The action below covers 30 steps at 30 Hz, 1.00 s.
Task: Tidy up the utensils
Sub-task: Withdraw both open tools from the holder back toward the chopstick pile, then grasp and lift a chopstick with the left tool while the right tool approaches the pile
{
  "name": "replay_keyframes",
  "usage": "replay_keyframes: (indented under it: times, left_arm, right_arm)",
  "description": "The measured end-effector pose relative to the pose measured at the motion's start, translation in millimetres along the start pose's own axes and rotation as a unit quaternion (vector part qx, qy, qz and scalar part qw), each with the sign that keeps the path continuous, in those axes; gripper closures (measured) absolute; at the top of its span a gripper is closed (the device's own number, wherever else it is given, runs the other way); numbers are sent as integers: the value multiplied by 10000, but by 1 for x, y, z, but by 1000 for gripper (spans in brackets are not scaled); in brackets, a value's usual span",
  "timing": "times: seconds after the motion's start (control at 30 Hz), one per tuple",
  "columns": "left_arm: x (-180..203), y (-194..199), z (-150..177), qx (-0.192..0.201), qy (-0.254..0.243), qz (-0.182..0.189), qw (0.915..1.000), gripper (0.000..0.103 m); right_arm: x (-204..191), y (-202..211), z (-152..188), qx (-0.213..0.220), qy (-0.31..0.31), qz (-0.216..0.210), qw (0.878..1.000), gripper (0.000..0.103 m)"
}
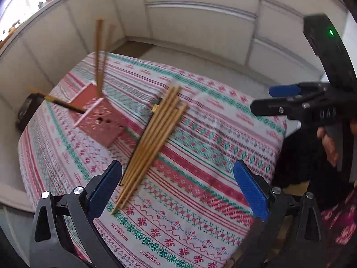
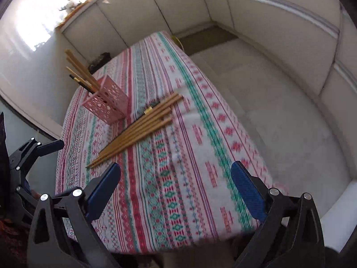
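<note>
The job looks partly done. A pink perforated holder (image 2: pixel 107 102) stands upright on the patterned tablecloth (image 2: pixel 178 178), and it already carries a few utensils: several wooden chopsticks (image 2: pixel 82 71) and one dark chopstick with a gold band (image 2: pixel 81 84) lean out of its open top. What is left is the loose bundle of wooden chopsticks (image 2: pixel 138 127) lying flat on the cloth just beside the holder, with a black utensil with a gold band (image 2: pixel 148 109) tucked along its far side, mostly hidden. From the left wrist view the bundle (image 1: pixel 151 138) runs diagonally, its thin ends pointing toward the camera.

The left gripper (image 1: pixel 178 187) hangs above the near tips of the bundle with its blue pads spread wide and nothing between them. The right gripper (image 2: pixel 176 189) is likewise wide and empty, above bare cloth to the right of the pile. By the look of it, roughly half a dozen sticks remain to be lifted and dropped into the holder, and neither claw touches one
</note>
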<state>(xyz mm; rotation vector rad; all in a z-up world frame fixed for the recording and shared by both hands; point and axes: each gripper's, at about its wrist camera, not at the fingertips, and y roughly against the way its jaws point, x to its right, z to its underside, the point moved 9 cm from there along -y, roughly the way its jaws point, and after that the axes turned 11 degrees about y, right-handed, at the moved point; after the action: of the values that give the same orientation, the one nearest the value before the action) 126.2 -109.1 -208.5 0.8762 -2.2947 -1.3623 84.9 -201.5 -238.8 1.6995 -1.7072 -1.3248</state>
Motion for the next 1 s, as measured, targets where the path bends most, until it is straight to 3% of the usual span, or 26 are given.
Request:
replay_keyframes:
  times: [0.07,0.13,0.17,0.23,0.43,0.73,1.0]
  left_arm:
    - [12,-14,6,-276,-410,107,9987,8]
    - [22,-26,4,-474,-642,318,9963,17]
    - [25,-33,2,-595,-677,423,9950,21]
    - [30,-47,-6,-794,-725,550,9927,40]
    - [26,-97,-27,-1417,-621,690,9856,59]
    - [10,-131,-43,-1790,-663,462,9805,59]
    - [4,-150,-49,-2099,-649,433,9746,59]
  right_arm:
    - [12,-9,20,-305,-322,-46,9990,7]
    - [23,-15,32,-496,-594,-71,9970,7]
    - [27,-17,35,-553,-726,-112,9958,7]
    - [33,-18,35,-600,-1029,-277,9925,7]
    - [42,-23,37,-777,-1687,-678,9803,7]
    - [43,-30,40,-996,-2081,-1071,9671,7]
    - [55,-26,42,-968,-2293,-1069,9626,7]
